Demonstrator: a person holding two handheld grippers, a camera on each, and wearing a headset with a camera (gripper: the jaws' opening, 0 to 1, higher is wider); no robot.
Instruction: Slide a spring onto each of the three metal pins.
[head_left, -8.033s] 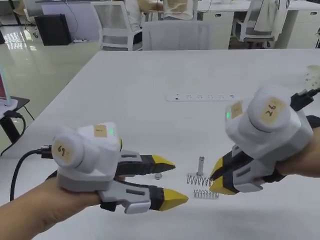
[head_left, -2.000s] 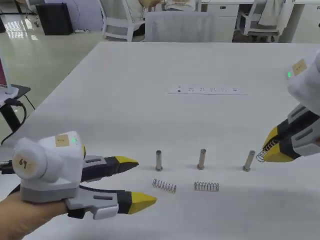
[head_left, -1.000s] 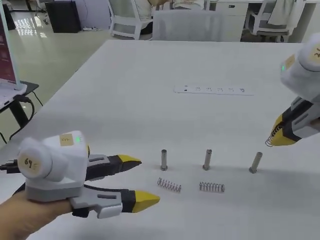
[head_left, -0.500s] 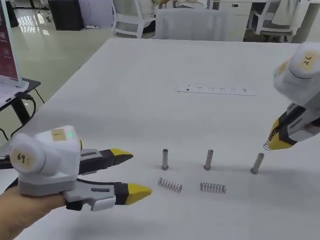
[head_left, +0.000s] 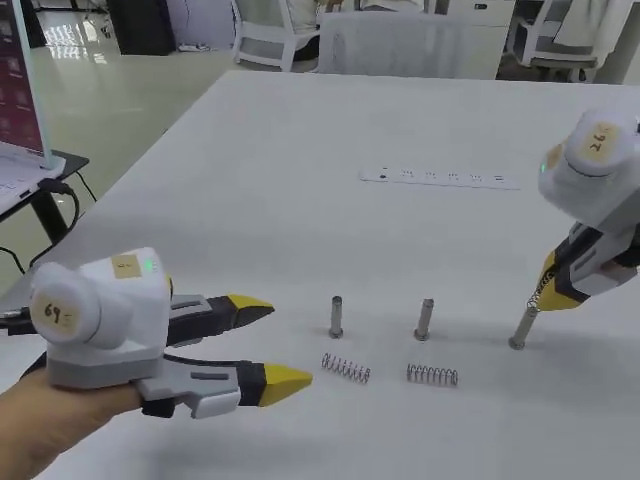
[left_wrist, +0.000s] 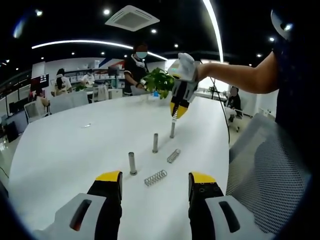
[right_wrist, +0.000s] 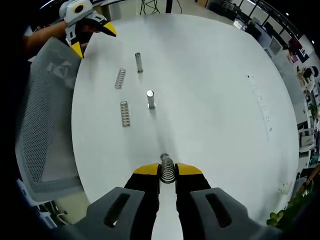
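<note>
In the head view my right gripper (head_left: 553, 292) is clamped on a spring (head_left: 538, 291), whose low end meets the tip of the right pin (head_left: 520, 328). That pin is at 3 o'clock of the mid pin (head_left: 425, 319) and left pin (head_left: 336, 316). Two loose springs (head_left: 346, 368) lie just at 6 o'clock of those two. My left gripper (head_left: 283, 341) hangs at 9 o'clock of the row.

In the left gripper view its jaws stand wide apart with nothing between them. The table (left_wrist: 60, 150) ends close at 3 o'clock of the row.

In the right gripper view the coil sits over the pin top. If its mouth is off-centre, I judge it will snag and buckle, or a skewed push will tip the pin. Released early, it could roll off the edge at 9 o'clock. There is open room from 12 to 3 o'clock.
</note>
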